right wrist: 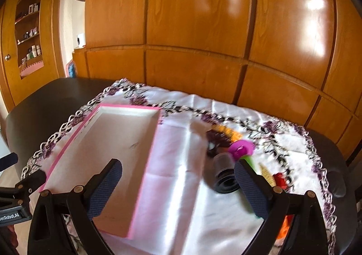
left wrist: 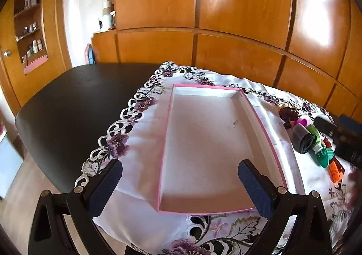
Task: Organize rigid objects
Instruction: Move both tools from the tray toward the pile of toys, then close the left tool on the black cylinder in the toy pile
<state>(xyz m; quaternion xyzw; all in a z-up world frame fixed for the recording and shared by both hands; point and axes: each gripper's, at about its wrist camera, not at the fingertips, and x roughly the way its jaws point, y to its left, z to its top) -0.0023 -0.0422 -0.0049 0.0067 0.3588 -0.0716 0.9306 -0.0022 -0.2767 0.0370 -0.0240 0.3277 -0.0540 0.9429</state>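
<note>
Left gripper (left wrist: 180, 187): the jaws are spread wide and nothing is held between them; it is held above the near end of the box.
Right gripper (right wrist: 177, 187): the jaws are likewise spread apart with nothing grasped; it is held over the cloth between the box and the small objects.
Pink-edged box (left wrist: 204, 141): a shallow rectangular box with a white inside is seen lying flat on the cloth, its long side running away from the cameras; nothing is seen in it.
Dark cylinder (right wrist: 224, 175): it is laid on its side on the cloth, to the right of the box and well apart from it, just beside the right gripper's right finger.
Other small objects: a magenta-topped piece (right wrist: 241, 148), a green item (left wrist: 322, 155) and an orange item (left wrist: 336, 171) are clustered by the cylinder; in the right wrist view they are blurred.
Embroidered cloth (left wrist: 144, 132): white with purple flowers and a lace edge, it is spread over part of the table.
Dark table (left wrist: 74, 107): left bare to the left of the cloth.
Wooden cabinets (left wrist: 237, 6): seen behind the table.
</note>
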